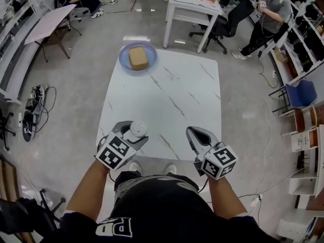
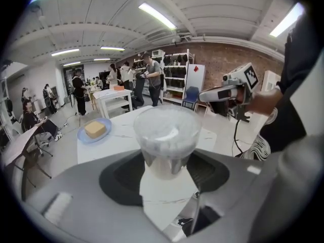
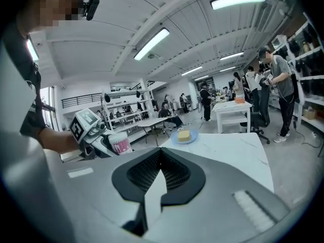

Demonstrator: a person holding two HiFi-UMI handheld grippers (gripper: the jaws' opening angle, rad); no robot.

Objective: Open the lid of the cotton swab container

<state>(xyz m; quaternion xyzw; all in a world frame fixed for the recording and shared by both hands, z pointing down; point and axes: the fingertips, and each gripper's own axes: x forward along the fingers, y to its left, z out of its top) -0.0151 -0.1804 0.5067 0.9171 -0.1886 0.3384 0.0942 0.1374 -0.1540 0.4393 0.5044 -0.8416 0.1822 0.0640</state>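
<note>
The cotton swab container (image 1: 138,129), a clear round tub with a pink label, is off the table and held in the air near the person's body, above the near edge of the white marble-patterned table (image 1: 172,95). Its translucent lid (image 2: 167,116) sits on top, closed. The left gripper (image 1: 130,135) has its jaws clamped on the lower part of the tub, one dark pad on each side, and the tub stands upright between them.

The right gripper (image 1: 195,134) hangs beside it, a little apart to the right, and does not touch the container. Its jaws are pressed together with nothing between them, and their tips point toward the far end of the table.

At that far end, well apart from both grippers, a blue plate (image 1: 124,61) carries a tan block (image 1: 138,57).
</note>
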